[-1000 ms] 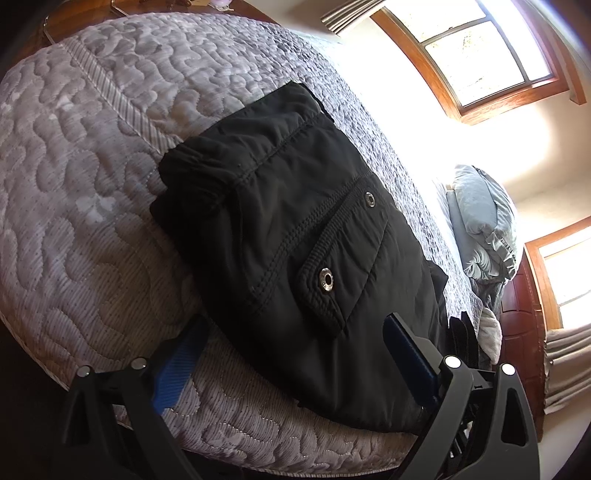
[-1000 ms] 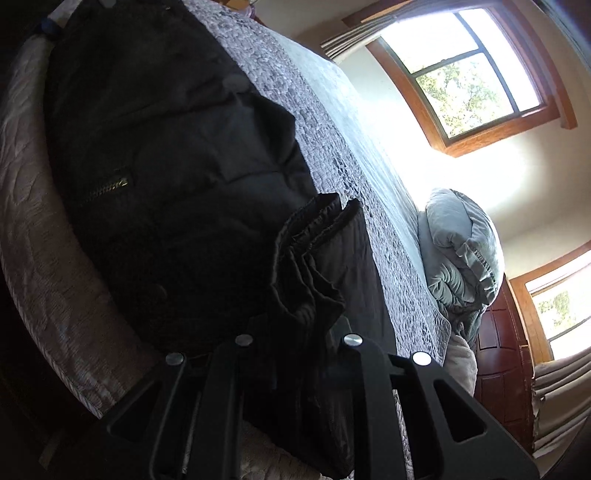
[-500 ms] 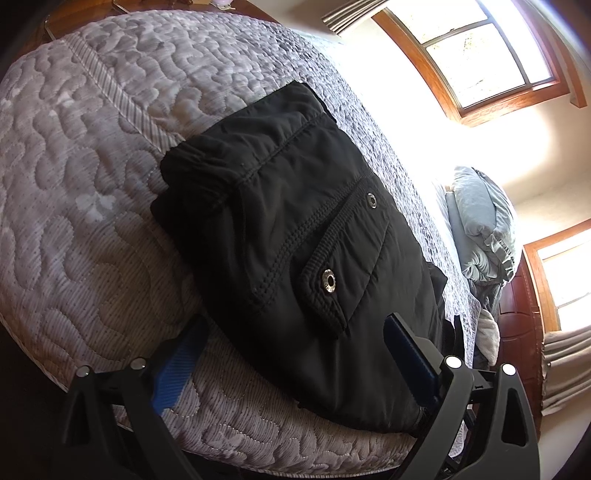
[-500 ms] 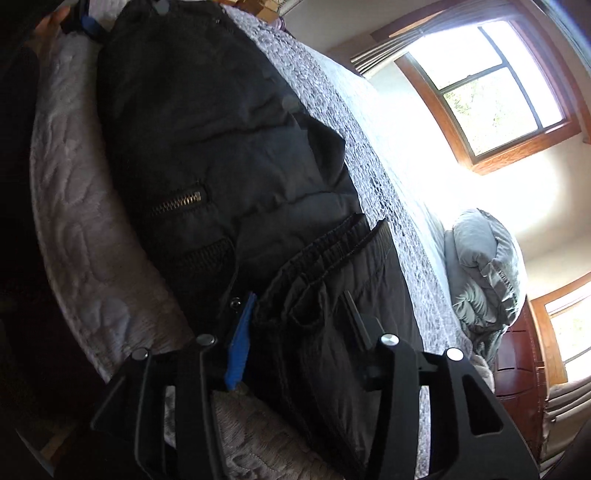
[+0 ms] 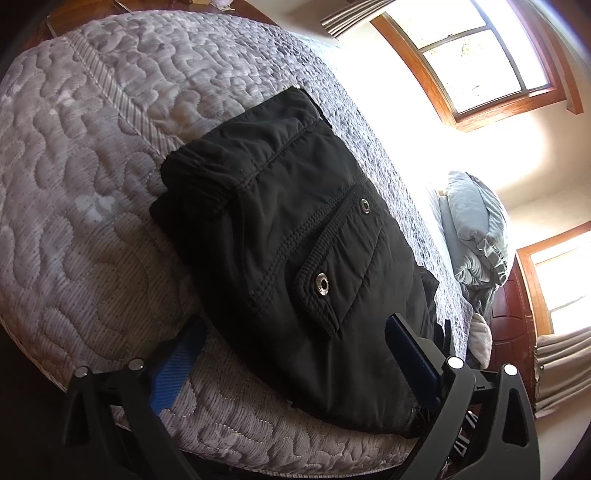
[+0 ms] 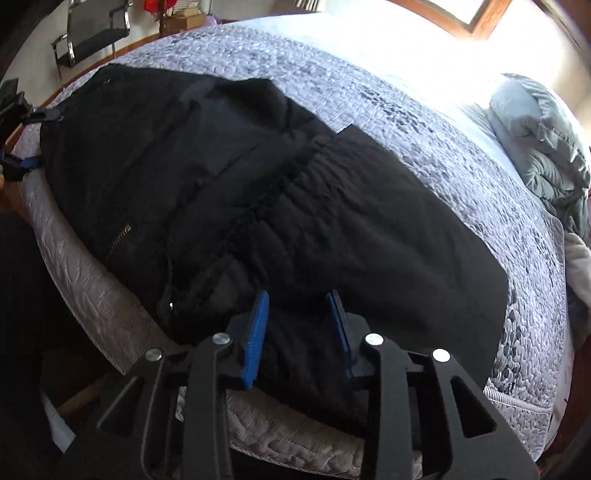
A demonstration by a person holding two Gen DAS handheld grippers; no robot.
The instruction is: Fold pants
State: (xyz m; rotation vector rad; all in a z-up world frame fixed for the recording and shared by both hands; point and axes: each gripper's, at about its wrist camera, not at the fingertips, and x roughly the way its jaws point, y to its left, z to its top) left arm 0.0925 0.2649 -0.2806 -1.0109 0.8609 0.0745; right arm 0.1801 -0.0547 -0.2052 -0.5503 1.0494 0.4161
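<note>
Black pants (image 5: 295,240) lie folded on a grey quilted bed (image 5: 74,184), back pocket with metal snaps facing up. My left gripper (image 5: 291,354) is open, its blue pads on either side of the pants' near edge, holding nothing. In the right wrist view the pants (image 6: 295,184) spread flat across the bed (image 6: 480,166). My right gripper (image 6: 297,321) is open over the near edge of the cloth. The left gripper also shows at the far left of the right wrist view (image 6: 18,147).
A grey-blue bundle of bedding (image 6: 546,140) lies at the bed's far right. Wood-framed windows (image 5: 480,55) are on the wall behind. A black chair (image 6: 92,29) stands beyond the bed's far left. The bed's near edge drops off just under both grippers.
My right gripper has opened and let go of the bunched pants cloth, which now lies flat. It has swung to look across the bed. The left gripper has barely moved.
</note>
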